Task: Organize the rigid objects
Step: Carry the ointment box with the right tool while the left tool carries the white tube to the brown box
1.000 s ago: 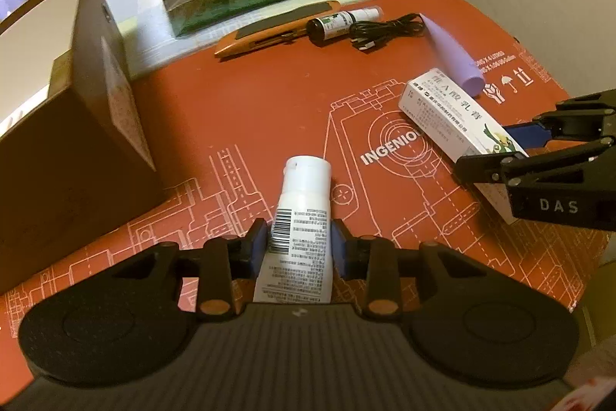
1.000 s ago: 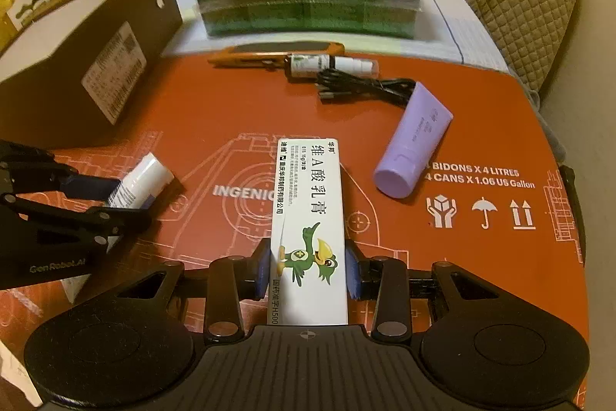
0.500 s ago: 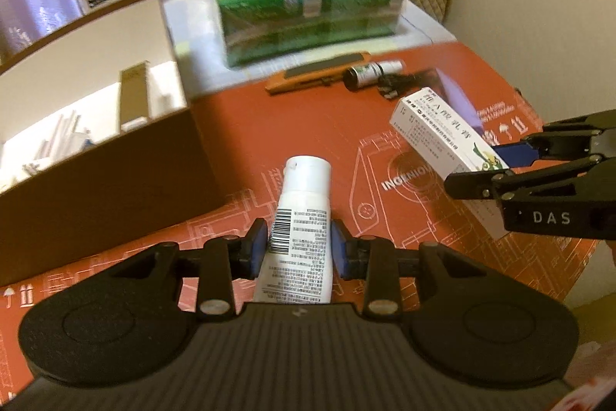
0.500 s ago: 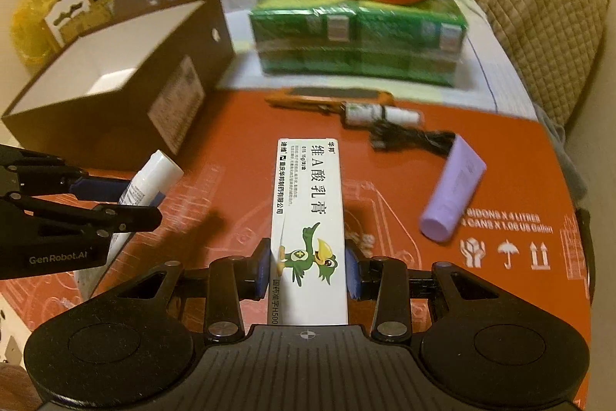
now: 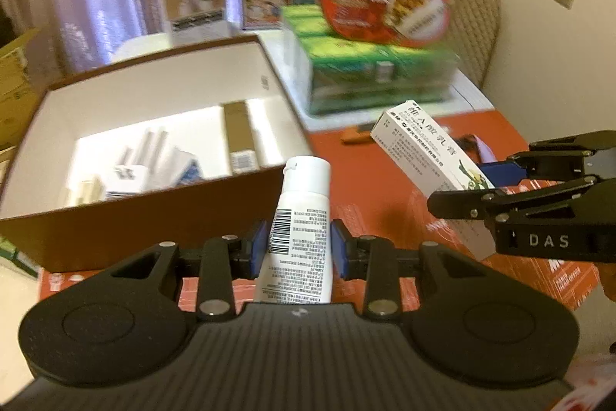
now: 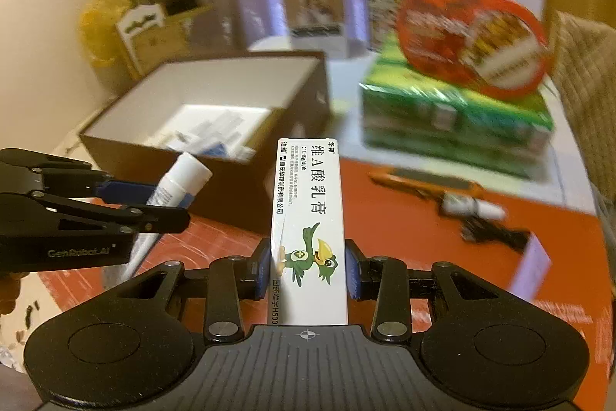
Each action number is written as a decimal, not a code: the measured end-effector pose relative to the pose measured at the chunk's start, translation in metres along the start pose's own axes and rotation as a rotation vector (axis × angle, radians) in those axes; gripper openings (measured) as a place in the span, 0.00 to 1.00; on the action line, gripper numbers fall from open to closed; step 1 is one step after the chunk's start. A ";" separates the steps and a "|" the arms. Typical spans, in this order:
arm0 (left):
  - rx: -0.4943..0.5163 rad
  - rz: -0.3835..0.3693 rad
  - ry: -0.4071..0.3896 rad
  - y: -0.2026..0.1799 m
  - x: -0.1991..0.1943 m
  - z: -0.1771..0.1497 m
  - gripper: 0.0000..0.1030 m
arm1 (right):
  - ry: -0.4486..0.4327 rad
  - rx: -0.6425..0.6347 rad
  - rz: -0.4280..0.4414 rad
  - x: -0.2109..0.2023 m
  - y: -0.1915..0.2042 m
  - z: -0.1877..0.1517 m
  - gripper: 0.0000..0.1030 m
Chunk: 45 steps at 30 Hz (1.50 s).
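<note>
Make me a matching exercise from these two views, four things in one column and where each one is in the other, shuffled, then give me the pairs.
Things:
1. white tube
2. white carton with green bird
3. round red tin
4. orange utility knife

Places:
A. on the green packs
B. lying on the red mat
C. in the right tongs
D. in the left tongs

Pairs: 1-D, 2-C, 3-A, 4-B

White tube [image 5: 304, 214], ointment carton [image 6: 308, 230], both aloft
</note>
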State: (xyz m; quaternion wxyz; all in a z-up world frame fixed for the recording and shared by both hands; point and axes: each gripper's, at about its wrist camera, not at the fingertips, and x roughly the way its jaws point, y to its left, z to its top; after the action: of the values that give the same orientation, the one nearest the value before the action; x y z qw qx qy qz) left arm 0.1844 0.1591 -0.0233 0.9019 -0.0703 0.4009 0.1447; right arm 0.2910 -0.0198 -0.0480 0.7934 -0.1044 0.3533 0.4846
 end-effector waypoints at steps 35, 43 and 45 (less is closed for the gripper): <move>-0.071 0.178 -0.073 0.182 0.034 0.090 0.30 | -0.020 0.015 0.043 0.139 0.090 0.137 0.34; -0.074 0.189 0.001 0.210 0.079 0.101 0.30 | 0.019 0.062 0.003 0.177 0.082 0.153 0.34; -0.078 0.189 0.018 0.215 0.089 0.101 0.30 | 0.030 0.069 -0.007 0.185 0.081 0.155 0.34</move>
State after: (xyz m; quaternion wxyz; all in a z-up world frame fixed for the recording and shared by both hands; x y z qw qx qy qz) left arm 0.2437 0.4052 -0.0242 0.8770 -0.0684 0.4081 0.2440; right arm 0.3459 0.2286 -0.0430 0.7927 -0.0856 0.3812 0.4680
